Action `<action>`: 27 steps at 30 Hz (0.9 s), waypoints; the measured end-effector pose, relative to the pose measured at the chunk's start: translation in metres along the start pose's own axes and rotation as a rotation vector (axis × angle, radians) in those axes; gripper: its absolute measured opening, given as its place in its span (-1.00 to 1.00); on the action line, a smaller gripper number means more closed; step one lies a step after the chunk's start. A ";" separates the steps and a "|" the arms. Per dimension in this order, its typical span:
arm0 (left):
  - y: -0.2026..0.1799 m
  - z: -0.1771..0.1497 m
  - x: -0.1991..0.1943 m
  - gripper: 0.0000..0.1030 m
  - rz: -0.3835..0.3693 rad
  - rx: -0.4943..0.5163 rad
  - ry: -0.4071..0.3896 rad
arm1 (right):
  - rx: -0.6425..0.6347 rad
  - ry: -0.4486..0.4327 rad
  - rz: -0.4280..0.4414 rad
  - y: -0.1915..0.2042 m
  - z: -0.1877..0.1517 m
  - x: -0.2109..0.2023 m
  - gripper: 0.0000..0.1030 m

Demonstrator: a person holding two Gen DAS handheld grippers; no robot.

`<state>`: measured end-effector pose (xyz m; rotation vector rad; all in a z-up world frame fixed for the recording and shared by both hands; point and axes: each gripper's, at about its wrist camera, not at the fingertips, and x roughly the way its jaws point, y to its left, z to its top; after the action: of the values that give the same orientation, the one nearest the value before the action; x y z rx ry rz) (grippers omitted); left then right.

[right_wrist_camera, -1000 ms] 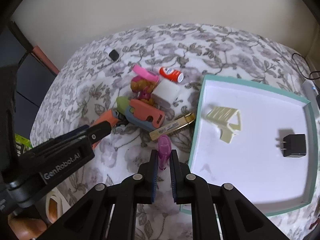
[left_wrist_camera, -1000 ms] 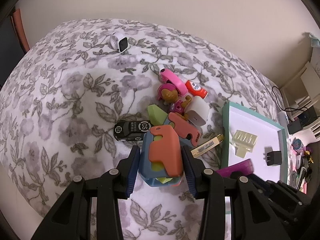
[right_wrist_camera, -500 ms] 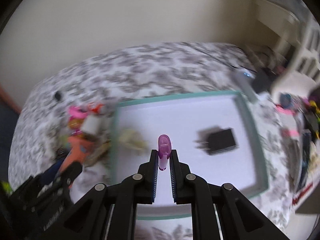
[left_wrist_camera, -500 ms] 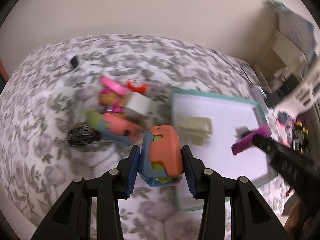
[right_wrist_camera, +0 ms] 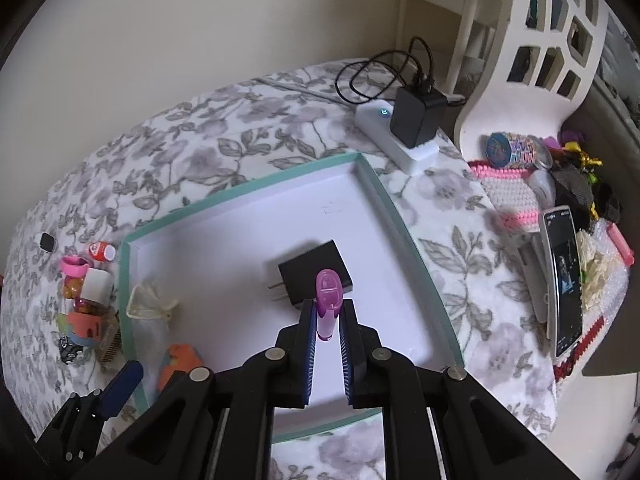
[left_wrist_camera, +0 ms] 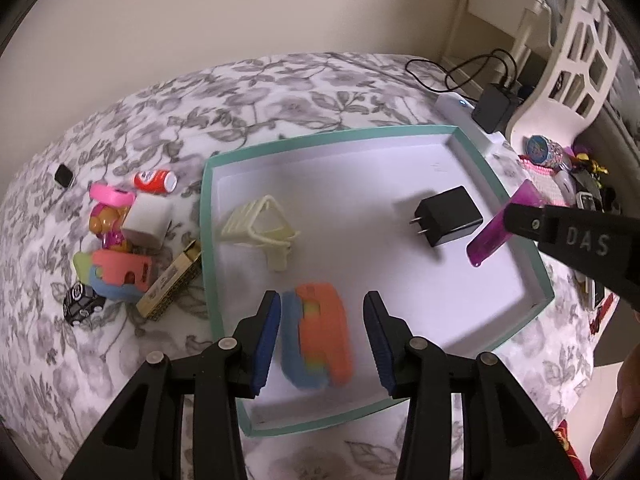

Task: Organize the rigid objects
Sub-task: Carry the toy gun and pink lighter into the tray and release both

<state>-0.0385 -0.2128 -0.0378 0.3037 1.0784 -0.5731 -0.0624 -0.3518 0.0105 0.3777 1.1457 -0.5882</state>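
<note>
A teal-rimmed white tray [left_wrist_camera: 208, 216] [right_wrist_camera: 376, 188] lies on the floral bedspread. My left gripper [left_wrist_camera: 322, 334] is open over the tray's near edge. An orange-and-blue toy [left_wrist_camera: 318, 340] [right_wrist_camera: 178, 362], blurred, lies loose between its fingers. My right gripper [right_wrist_camera: 327, 334] is shut on a purple tube [right_wrist_camera: 328, 300] [left_wrist_camera: 502, 226] above the tray, near a black charger [left_wrist_camera: 446, 220] [right_wrist_camera: 316, 276]. A cream toy chair [left_wrist_camera: 260, 226] [right_wrist_camera: 150, 302] lies in the tray.
Left of the tray is a pile: white cube [left_wrist_camera: 146, 220], red can [left_wrist_camera: 154, 180], pink toys [left_wrist_camera: 110, 200], another orange-and-blue toy [left_wrist_camera: 118, 276], gold bar [left_wrist_camera: 172, 280], black car [left_wrist_camera: 82, 304]. A power strip [right_wrist_camera: 396, 136], phone [right_wrist_camera: 564, 280] and clutter sit right.
Both grippers have swung right, from the pile to over the tray. My left gripper has opened and let go of the orange-and-blue toy. My right still holds the purple tube.
</note>
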 end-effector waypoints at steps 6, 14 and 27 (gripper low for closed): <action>0.008 0.001 0.002 -0.12 0.014 -0.040 0.007 | -0.007 0.020 0.007 0.000 -0.002 0.006 -0.76; 0.041 0.004 0.006 0.07 0.031 -0.188 0.029 | -0.078 0.013 -0.017 0.016 -0.006 0.010 -0.73; 0.107 0.001 0.005 0.69 0.133 -0.419 0.022 | -0.148 -0.015 -0.027 0.032 -0.012 0.014 0.48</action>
<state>0.0262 -0.1272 -0.0459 0.0147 1.1608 -0.2160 -0.0474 -0.3230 -0.0078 0.2308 1.1734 -0.5252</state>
